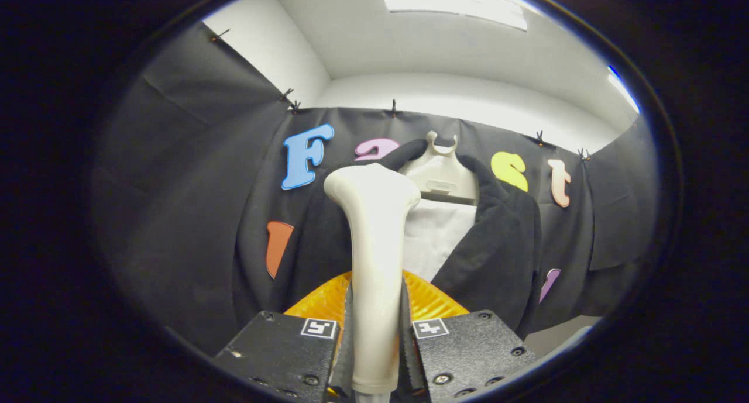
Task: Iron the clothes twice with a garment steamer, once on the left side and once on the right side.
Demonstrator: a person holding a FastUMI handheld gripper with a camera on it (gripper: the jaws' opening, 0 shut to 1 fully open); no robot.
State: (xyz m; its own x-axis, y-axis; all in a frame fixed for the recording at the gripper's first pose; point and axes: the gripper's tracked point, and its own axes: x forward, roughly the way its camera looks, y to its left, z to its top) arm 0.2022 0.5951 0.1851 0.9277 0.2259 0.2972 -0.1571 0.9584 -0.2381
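Note:
My gripper (375, 327) is shut on the handle of a cream-white garment steamer (374, 227), which stands upright between my fingers. Its wide head rises to the level of the garment's left shoulder. Beyond it a black jacket (497, 239) hangs open on a white hanger (440, 169) against the booth wall. A white board (436, 233) shows between the jacket's lapels. The steamer head covers part of the jacket's left front, and I cannot tell whether it touches the cloth.
An orange ribbed thing (430, 300) lies just ahead of my fingers, below the jacket. Black cloth walls stand to the left, right and behind. A pale surface (562, 333) shows below the jacket on the right.

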